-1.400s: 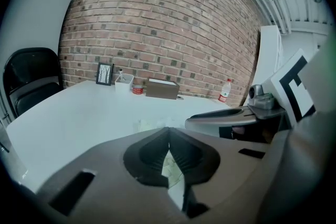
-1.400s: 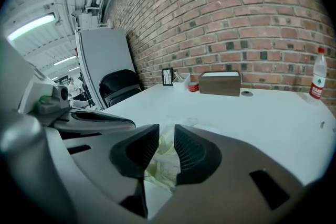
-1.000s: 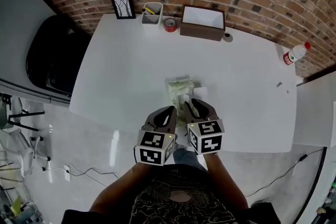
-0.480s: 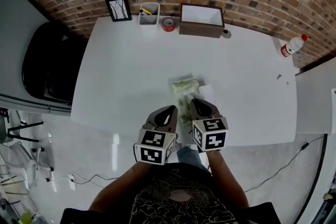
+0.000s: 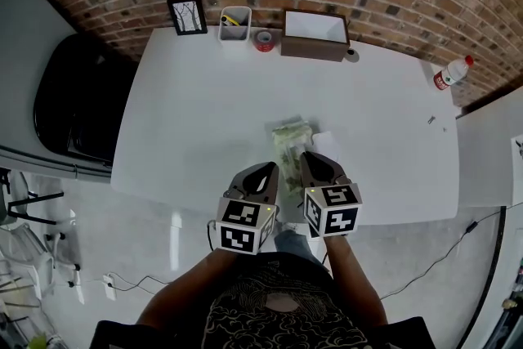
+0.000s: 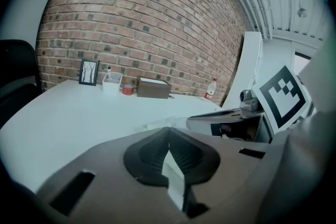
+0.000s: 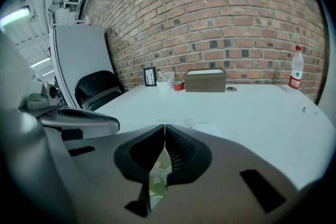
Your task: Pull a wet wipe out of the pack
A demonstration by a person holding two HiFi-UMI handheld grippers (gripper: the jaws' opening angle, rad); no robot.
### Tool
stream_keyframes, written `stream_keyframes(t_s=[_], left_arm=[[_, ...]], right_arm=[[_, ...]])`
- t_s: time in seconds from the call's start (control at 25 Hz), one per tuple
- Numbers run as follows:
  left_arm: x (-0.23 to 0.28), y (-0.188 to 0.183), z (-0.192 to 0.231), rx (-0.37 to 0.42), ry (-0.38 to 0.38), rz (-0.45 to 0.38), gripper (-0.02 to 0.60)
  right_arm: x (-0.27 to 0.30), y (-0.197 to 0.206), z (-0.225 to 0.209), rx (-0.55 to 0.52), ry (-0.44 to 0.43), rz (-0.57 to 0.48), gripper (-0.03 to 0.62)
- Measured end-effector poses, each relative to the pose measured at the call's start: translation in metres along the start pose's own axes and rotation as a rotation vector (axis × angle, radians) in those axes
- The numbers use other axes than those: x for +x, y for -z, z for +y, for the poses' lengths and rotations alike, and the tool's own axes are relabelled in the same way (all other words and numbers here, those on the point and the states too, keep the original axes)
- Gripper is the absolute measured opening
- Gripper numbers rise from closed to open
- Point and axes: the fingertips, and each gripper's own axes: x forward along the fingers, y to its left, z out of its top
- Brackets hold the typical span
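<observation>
Down near the lower centre of the head view, the pack (image 5: 290, 141) lies on the white table (image 5: 196, 110), its near end between the 2 grippers. The right gripper (image 5: 313, 166) is clamped on the pack's green-patterned edge. Just left of it, the left gripper (image 5: 268, 172) is pinched on a white wet wipe (image 6: 173, 178).
</observation>
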Motion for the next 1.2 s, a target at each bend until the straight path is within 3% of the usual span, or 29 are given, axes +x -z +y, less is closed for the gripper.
stream_keyframes(t_s=[0.52,1.2], left_arm=[[-0.012,-0.006,-0.001,0.022,0.044,-0.021,0.012],[-0.032,-0.012,-0.035,0.109,0.179,-0.046,0.012]], right_arm=[[-0.036,-0.038,0.005,0.032,0.039,-0.142,0.020],[-0.094,-0.019,0.023,0.080,0.185,-0.220,0.021]])
